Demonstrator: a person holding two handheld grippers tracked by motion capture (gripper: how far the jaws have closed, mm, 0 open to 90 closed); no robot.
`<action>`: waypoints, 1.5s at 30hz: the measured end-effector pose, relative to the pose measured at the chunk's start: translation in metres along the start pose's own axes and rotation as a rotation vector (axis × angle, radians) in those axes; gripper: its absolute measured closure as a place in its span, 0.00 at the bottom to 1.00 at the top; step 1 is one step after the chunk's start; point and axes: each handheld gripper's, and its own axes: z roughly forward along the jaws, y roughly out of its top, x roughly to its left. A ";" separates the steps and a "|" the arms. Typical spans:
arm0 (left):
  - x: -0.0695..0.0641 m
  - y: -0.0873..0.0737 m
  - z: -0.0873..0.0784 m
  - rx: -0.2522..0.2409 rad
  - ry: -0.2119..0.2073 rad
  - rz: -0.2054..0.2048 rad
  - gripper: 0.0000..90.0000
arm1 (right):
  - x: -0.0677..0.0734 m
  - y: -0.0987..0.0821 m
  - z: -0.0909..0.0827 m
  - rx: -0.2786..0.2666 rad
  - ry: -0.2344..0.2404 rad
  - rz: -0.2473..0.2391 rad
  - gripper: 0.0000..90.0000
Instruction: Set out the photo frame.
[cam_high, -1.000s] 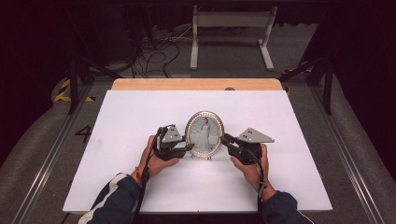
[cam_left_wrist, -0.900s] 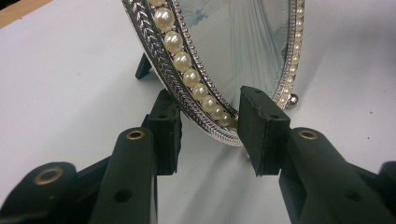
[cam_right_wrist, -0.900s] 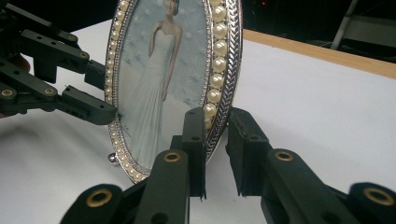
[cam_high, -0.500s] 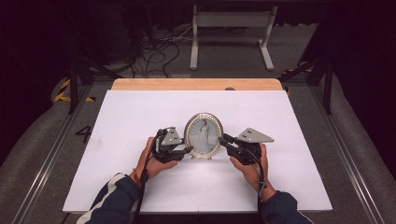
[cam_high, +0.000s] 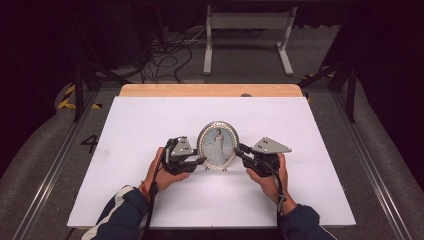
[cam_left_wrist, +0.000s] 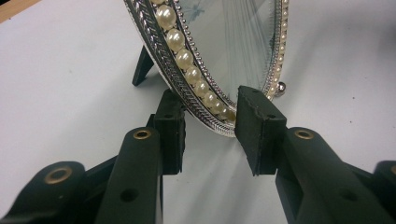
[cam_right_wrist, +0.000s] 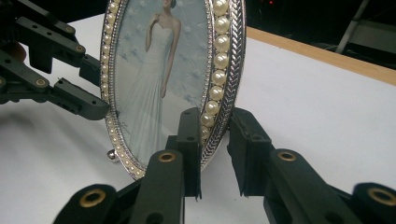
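The oval picture frame (cam_high: 217, 145) stands upright mid-desk (cam_high: 140, 125). The left gripper (cam_left_wrist: 210, 121) straddles its lower rim, fingers narrowing but not yet pressing. The right gripper (cam_right_wrist: 215, 135) pinches the opposite rim. Grasp nearly complete; lifting or moving remains.

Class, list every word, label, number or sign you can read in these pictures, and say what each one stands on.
"4": a dark numeral on the grey floor, left of the white table.
Yellow and black hazard stripes, a sign without words, on the floor farther back.
The oval picture frame bears a photo and pearls but no lettering; the grippers carry no readable label.
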 end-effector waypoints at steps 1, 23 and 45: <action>0.000 0.000 0.000 0.000 -0.001 0.000 0.71 | 0.000 0.000 0.000 0.001 -0.001 -0.003 0.83; -0.004 0.003 -0.011 0.020 0.045 0.050 0.61 | 0.001 0.005 -0.008 0.064 0.002 -0.102 0.72; -0.007 -0.003 -0.029 0.046 0.115 0.063 0.20 | 0.000 0.003 -0.018 0.107 0.032 -0.150 0.33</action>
